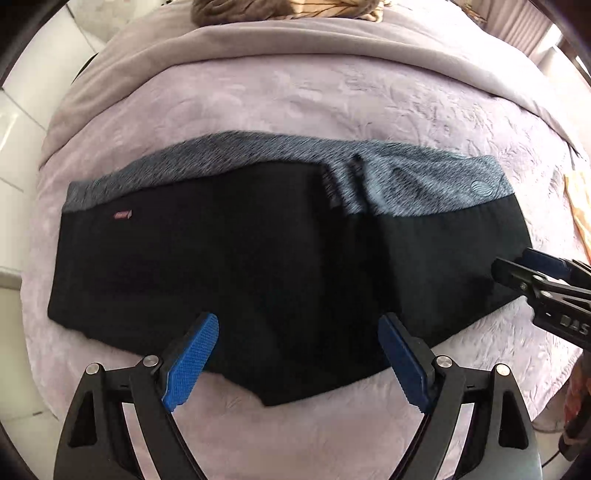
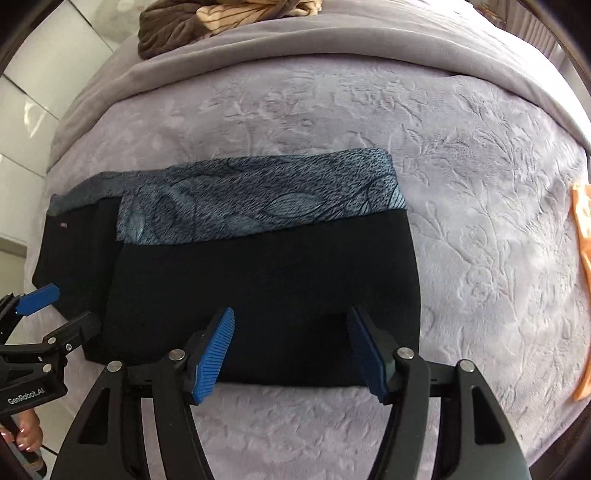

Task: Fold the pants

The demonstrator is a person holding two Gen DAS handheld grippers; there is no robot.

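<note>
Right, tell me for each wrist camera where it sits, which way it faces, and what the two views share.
Left wrist: rides the left gripper, facing forward over the folded black pants with blue-grey patterned band; its open blue-padded fingers show, the right gripper at the edge.
Right wrist: rides the right gripper over the pants' right end; open fingers show, plus the left gripper.
Shared: pants, embossed lilac bedspread, brown-and-tan pillow.

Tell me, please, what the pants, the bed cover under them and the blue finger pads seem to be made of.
Pants: likely a matte black knit, with a smoother grey-blue leaf-print band that has a slight sheen.
Bed cover: probably plush lilac fleece or velvet; a floral pattern is embossed in its soft pile.
Pads: apparently blue rubber or plastic, ridged for grip, on black arms that look like hard plastic.
</note>
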